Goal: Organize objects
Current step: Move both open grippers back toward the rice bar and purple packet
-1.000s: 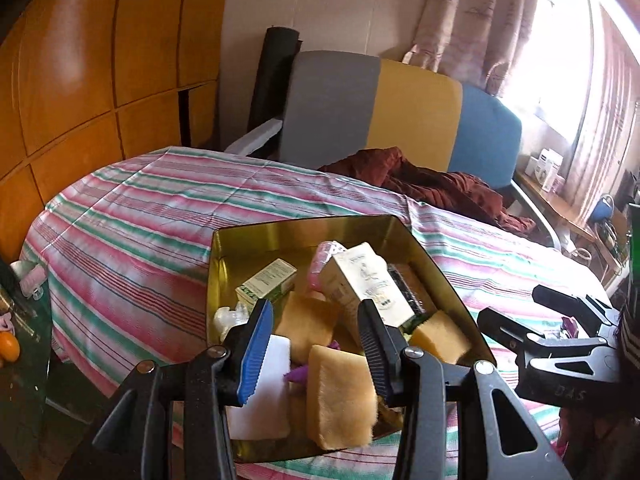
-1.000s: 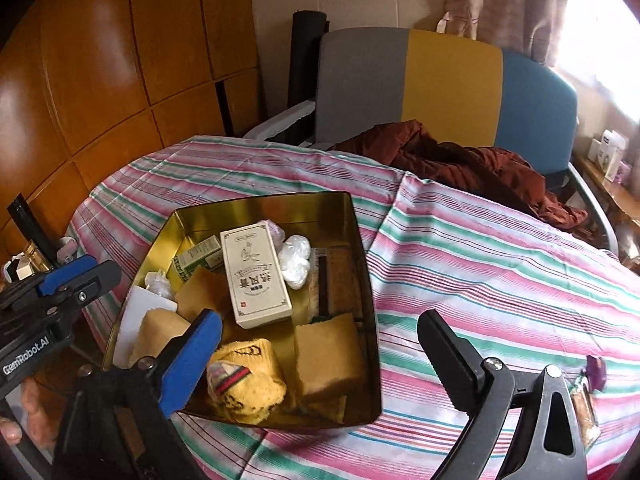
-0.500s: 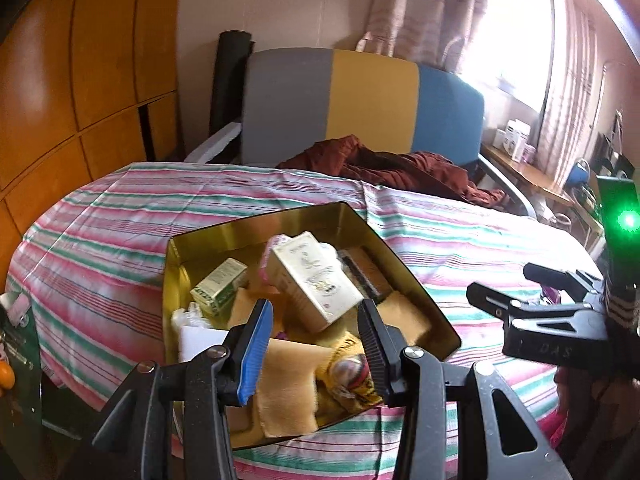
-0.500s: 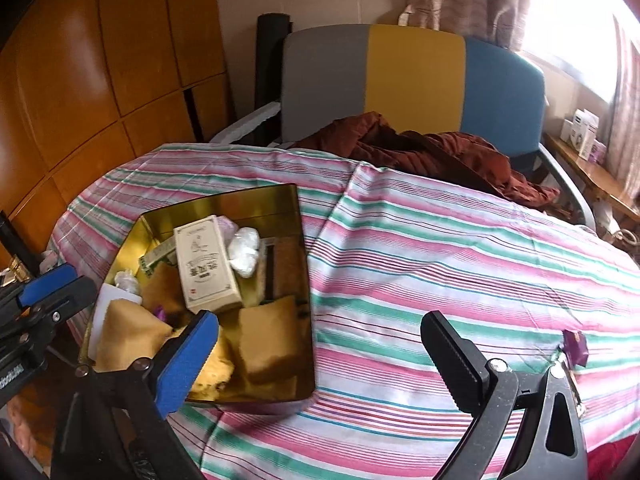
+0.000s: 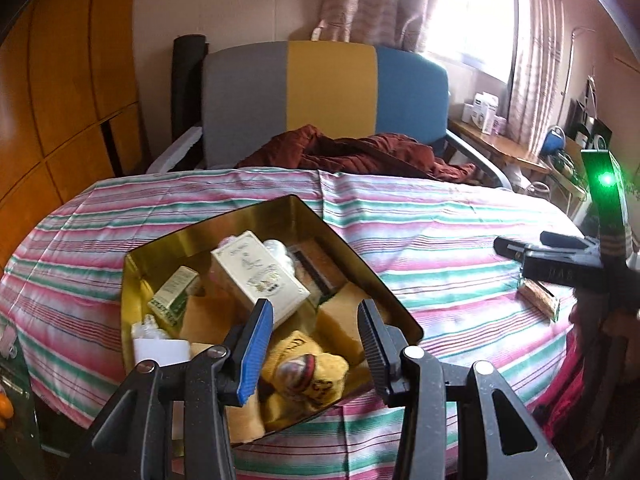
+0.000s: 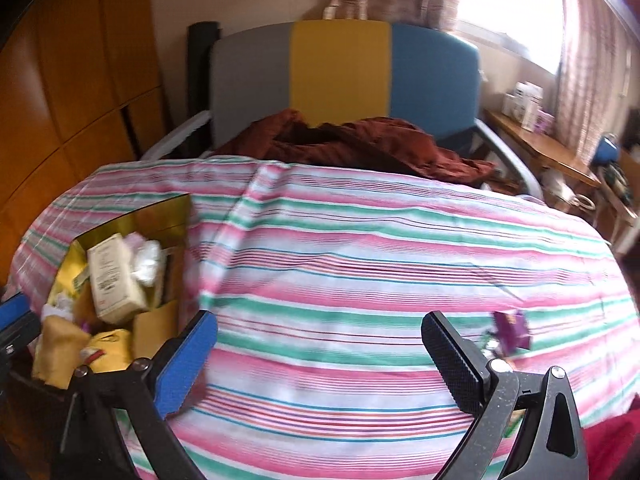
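Gold tin (image 5: 352, 248) packed with boxes and sponges on striped tablecloth (image 6: 380, 264); left gripper (image 5: 316, 336) and right gripper (image 6: 320, 356) both spread apart, empty.

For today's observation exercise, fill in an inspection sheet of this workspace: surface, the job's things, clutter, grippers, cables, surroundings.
Surface: table under a striped cloth, creased.
Job's things: gold tin near the left edge, packed with a cream box, a small green box, yellow sponges and a yellow cloth.
Clutter: purple wrapper and a brown packet loose on the cloth.
Grippers: left gripper open above the tin; right gripper open over bare cloth; neither holds anything.
Cables: nothing seen.
Surroundings: chair with a rust-red blanket, wood panels, curtained window.
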{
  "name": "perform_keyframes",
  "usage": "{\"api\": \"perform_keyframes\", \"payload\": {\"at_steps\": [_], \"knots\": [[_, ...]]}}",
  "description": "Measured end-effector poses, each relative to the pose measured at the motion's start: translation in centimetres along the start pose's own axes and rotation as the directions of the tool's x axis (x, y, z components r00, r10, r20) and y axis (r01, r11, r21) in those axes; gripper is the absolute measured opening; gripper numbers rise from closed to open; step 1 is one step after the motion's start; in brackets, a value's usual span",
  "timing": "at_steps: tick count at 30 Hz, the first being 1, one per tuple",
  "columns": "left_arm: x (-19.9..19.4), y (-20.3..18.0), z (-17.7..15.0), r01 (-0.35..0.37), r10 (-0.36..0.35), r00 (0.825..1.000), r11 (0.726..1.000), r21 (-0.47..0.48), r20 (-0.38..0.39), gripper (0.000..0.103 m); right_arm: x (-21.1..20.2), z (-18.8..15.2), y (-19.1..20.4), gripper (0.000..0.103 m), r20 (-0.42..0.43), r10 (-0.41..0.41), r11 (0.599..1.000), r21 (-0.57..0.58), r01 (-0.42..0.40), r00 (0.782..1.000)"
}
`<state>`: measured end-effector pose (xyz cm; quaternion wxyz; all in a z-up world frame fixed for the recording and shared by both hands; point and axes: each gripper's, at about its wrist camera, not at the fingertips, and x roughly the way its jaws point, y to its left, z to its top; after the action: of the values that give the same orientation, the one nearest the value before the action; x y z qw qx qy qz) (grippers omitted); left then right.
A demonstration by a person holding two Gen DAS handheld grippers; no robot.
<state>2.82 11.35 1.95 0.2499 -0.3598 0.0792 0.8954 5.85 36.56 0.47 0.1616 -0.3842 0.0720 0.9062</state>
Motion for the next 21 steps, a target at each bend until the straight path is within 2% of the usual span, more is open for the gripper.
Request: {"api": "perform_keyframes", "payload": {"at_steps": [8,15,19,21], "knots": [[1.0,-1.9,0.0,0.030,-0.029,0.999,0.999,0.043,-0.025,0.044,0.0,0.2,-6.3,0.103,-0.002,-0.109,0.990,0.088,0.108,0.994],[2.0,-3.7,0.1,0.052,-0.048,0.998,0.995,0.084,-0.050,0.044,0.5,0.3,-12.4,0.103,-0.004,-0.200,0.966,0.169,0.198,0.980],[2.5,-5.0,0.3,0.070,-0.063,0.996,0.991,0.111,-0.062,0.044,0.5,-0.5,-16.6,0.103,0.001,-0.235,0.927,0.301,0.224,0.972],[3.0,-5.9,0.4,0.080,-0.071,0.995,0.989,0.127,-0.072,0.044,0.7,-1.4,-19.1,0.103,-0.011,-0.217,0.882,0.427,0.201,0.976]]}}
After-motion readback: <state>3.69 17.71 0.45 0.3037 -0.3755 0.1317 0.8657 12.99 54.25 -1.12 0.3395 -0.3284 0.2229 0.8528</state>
